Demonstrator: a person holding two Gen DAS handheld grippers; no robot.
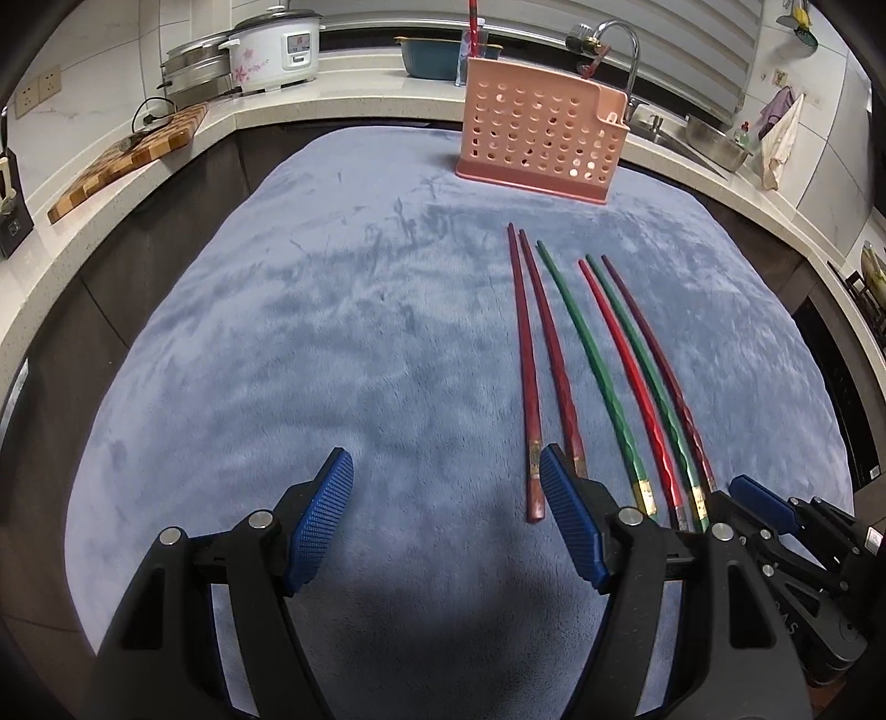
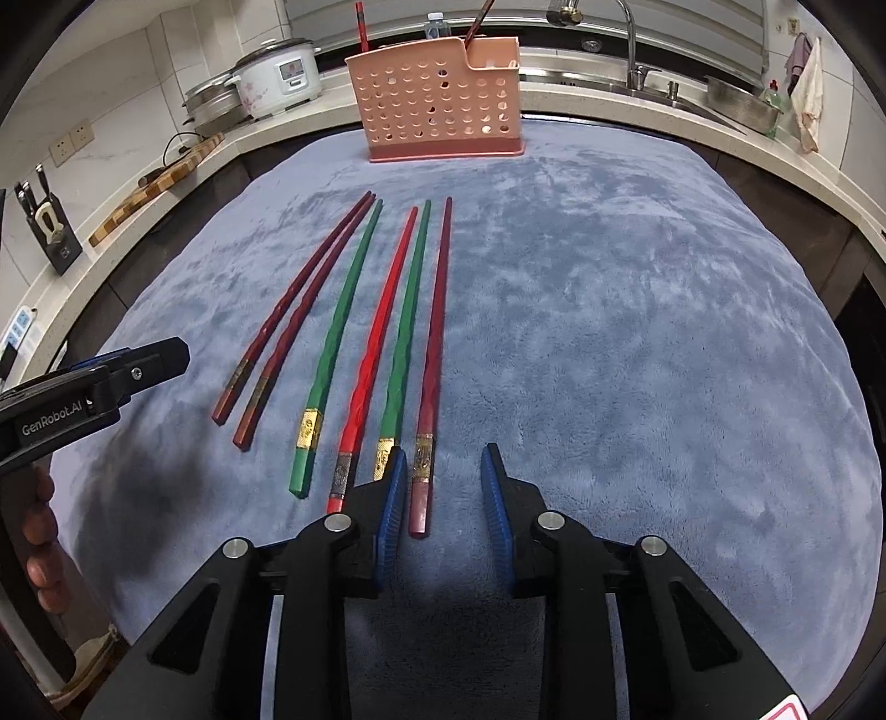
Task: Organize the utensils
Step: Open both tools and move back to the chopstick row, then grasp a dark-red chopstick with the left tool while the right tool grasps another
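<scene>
Several chopsticks lie side by side on a blue-grey cloth [image 2: 637, 332]: two dark red ones [image 2: 288, 310], two green ones [image 2: 338, 327], a bright red one [image 2: 382, 327] and a maroon one [image 2: 434, 343]. They also show in the left wrist view [image 1: 598, 365]. A pink perforated utensil holder [image 2: 443, 105] stands upright at the cloth's far edge with two chopsticks in it; it also shows in the left wrist view [image 1: 540, 135]. My right gripper [image 2: 443, 471] is open with the maroon chopstick's near end between its fingers. My left gripper [image 1: 446, 476] is open and empty, left of the row.
A kitchen counter wraps around the cloth. It holds a rice cooker [image 1: 277, 50], a steel pot [image 1: 194, 69], a wooden cutting board [image 1: 133, 158], a knife block [image 2: 52, 232], a sink with a tap [image 1: 626, 50] and a steel basin [image 1: 720, 141].
</scene>
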